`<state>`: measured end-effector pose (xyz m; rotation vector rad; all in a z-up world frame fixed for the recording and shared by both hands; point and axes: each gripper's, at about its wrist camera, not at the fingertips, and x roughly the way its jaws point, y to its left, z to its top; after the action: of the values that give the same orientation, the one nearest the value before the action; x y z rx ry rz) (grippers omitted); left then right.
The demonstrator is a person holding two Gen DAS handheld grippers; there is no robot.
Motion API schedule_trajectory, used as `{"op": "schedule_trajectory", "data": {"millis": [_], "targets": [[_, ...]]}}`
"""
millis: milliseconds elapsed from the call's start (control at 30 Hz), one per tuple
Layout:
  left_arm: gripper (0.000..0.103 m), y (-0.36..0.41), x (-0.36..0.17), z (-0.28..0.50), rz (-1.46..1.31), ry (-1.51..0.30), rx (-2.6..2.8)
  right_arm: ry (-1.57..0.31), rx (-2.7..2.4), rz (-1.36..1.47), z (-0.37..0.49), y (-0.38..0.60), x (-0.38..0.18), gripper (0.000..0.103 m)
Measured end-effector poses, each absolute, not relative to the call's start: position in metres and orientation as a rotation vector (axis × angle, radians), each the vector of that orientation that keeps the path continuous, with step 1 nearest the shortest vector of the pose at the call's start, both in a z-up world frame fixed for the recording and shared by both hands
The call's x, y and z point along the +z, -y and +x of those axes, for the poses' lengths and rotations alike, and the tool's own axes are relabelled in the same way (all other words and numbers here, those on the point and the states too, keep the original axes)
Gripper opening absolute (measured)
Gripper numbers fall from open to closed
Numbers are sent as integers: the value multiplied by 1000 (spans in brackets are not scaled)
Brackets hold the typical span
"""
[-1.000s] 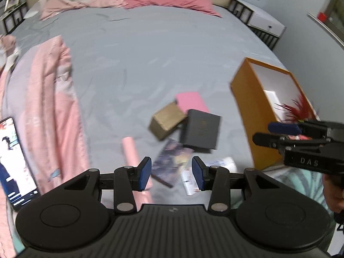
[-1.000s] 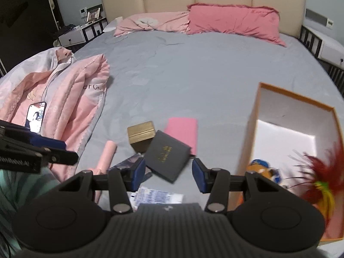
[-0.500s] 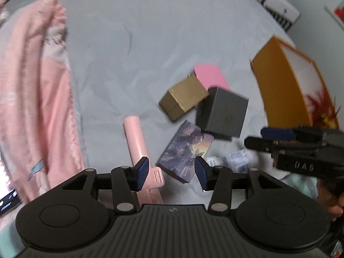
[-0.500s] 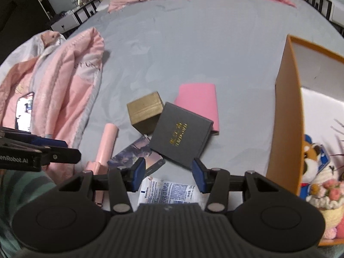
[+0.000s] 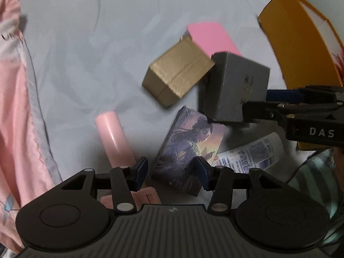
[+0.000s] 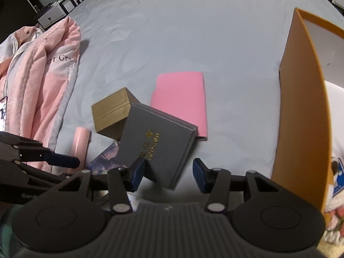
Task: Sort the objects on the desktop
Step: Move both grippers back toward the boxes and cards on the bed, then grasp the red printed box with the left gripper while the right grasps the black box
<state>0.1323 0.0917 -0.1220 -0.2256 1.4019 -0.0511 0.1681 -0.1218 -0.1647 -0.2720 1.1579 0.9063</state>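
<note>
Because the objects lie piled on the soft bed [image 6: 193, 32], with the grey box [image 6: 157, 142] leaning on the gold box [image 6: 111, 114] and pink booklet [image 6: 180, 99], a careless pinch could tip the grey box or drag neighbours along. The right hand-held gripper [image 6: 167, 175] is opening wide around the grey box's near corner, its pads not pressing. Left of it, the left hand-held gripper [image 5: 171, 173] is opening too, empty, astride the illustrated card box [image 5: 189, 146], beside the pink tube [image 5: 114, 137], opposite the orange storage box [image 5: 301, 43] on the right.
</note>
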Motion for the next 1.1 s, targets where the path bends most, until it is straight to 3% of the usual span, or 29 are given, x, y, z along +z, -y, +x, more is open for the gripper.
{"op": "schedule_trajectory", "data": {"millis": [233,433,533,733,933,1100], "targets": [[81,-99,-136,138,-347,-1439,-87,-1215,938,-206,176,113,-178,63],[80,-93,-137,138,-323,-1428,-129,-1225,959,-199,176,103,-187,63],[66,-90,-130,132,-298,-1401,-131,-1221,985,-197,173,103,-183,51],[45,-84,-111,115,-251,-1348,-127,-1166,1045,-289,168,111,-169,43],[32,-63,-92,102,-172,-1321,-167,-1091,1038,-386,158,126,-150,35],[31,-47,-94,112,-154,-1326,-192,-1050,1001,-451,154,146,-143,35]]}}
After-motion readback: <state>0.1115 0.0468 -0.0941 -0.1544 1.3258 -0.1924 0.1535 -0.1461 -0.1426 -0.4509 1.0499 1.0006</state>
